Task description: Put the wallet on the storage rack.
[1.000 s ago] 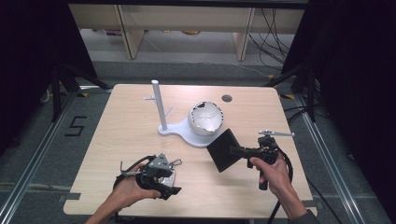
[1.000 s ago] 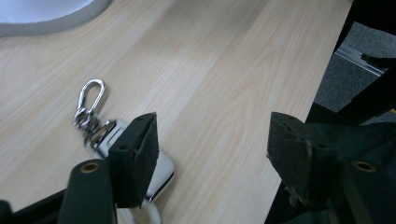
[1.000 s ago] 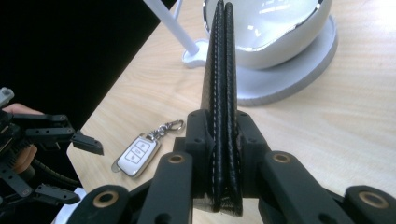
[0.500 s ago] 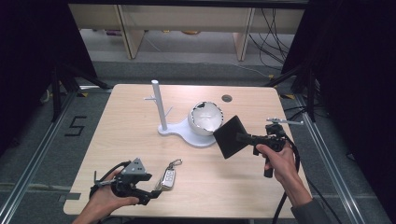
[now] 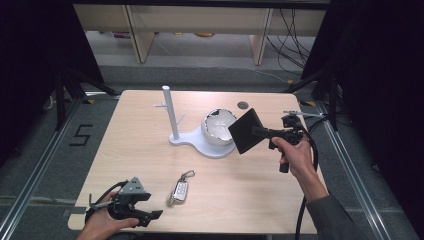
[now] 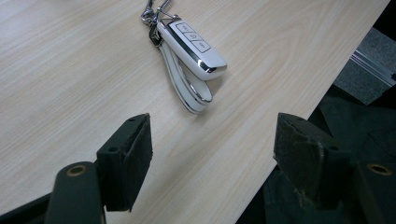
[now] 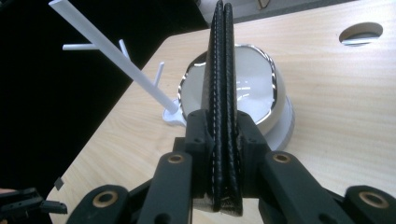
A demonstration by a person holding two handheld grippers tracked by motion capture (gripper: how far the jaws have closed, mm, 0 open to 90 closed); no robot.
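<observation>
1. At the right of the high frame, my right gripper holds a black leather wallet off the table, jaws clamped tight on its lower edge; in the right gripper view the wallet stands edge-on and upright between them, its stitching visible.

2. Just left of the wallet in the high frame sits the round white bowl with a chrome rim, on the base of a white key stand whose post rises at centre top of the tabletop.

3. At the lower left of the high frame, my left gripper rests near the table's front edge, jaws wide apart and holding nothing. In the left gripper view a white car key fob with its leather strap and ring lies flat at the top centre, well ahead of the jaws and touching neither.

4. The step in hand, as I judge it, is to carry the wallet over the bowl and lay it in. To do it well I should bring the wallet's free corner clear above the chrome rim before lowering it, tip it flat so it does not wedge upright, and loosen my grip only once it rests inside.

5. The stand looks light; a knock from the wallet could shift or topple it, so I should approach from the right side of the frame, away from the post.

6. The wooden table is bare around the fob, leaving room for the left gripper to close in on it squarely.
</observation>
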